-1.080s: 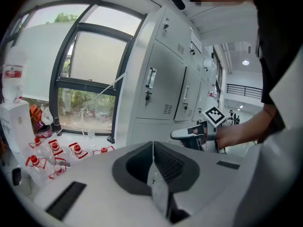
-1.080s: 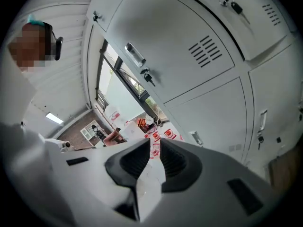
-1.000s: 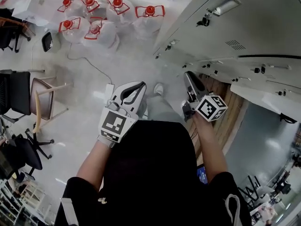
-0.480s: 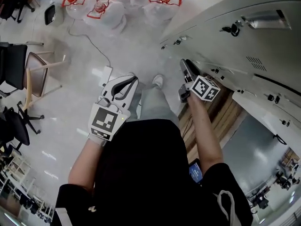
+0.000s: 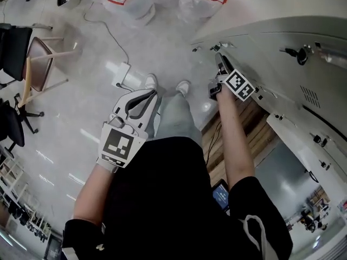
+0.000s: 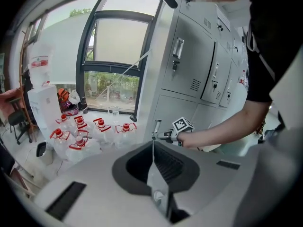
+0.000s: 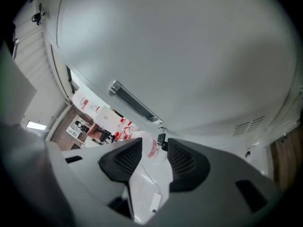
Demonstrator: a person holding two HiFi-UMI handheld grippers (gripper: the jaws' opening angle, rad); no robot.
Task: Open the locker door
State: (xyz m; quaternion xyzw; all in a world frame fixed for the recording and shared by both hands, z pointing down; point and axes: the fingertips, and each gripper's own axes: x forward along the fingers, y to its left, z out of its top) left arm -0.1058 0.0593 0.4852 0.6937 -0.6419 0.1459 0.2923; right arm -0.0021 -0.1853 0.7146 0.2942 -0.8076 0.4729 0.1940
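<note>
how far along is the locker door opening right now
Done: nothing yet; the locker door looks shut. In hand: the right tool, whose jaws have just been opening, is at the door, with a small dark latch just beyond its gap, ungripped. To do: grip and pull. The left tool hangs shut, empty.

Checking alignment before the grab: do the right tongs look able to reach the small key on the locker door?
Probably yes. The right tongs have just been opening and hold nothing; the key sits just ahead, in line with their gap, with nothing in between.
</note>
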